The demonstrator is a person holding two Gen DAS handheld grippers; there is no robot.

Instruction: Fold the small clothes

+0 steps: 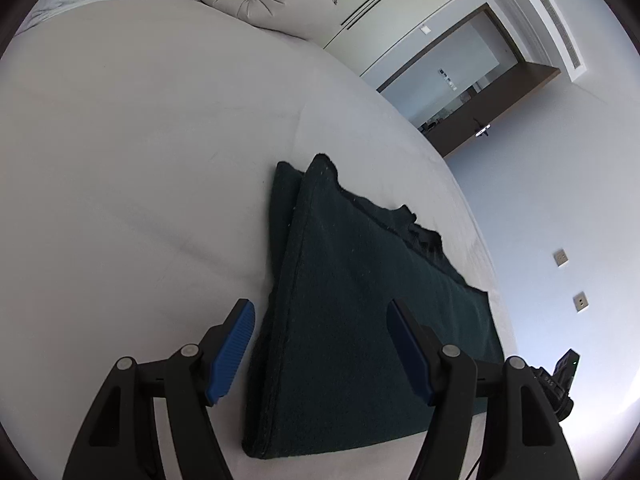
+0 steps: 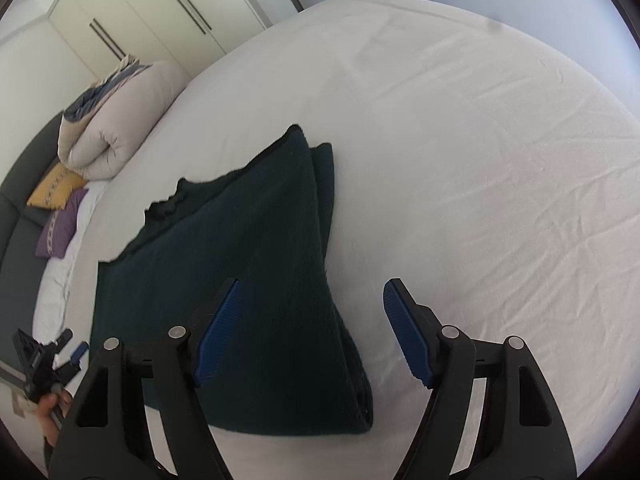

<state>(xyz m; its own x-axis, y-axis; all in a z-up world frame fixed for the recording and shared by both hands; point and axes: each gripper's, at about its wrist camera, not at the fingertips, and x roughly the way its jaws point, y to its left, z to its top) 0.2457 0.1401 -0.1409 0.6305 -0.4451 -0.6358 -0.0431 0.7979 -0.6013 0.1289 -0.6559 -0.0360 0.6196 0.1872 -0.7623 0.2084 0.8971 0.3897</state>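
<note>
Lying folded on the white bed (image 2: 460, 152), the dark green garment (image 1: 360, 312) sits beneath both tongs, left tongs (image 1: 320, 352) and right tongs (image 2: 308, 332) spread wide, gripping nothing, a rolled duvet (image 2: 116, 128) beyond.

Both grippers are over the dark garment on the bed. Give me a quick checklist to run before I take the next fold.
1. Left gripper open, nothing pinched: ok.
2. Right gripper open, nothing pinched: ok.
3. Dark green garment lies flat on the white sheet, already folded over once: ok.
4. Layers aligned: not ok, a lower layer sticks out along one side edge.
5. Far edge tidy: not ok, it looks ragged and bunched.
6. Space on the bed around the garment: ok, the rolled duvet and cushions sit well away.
</note>
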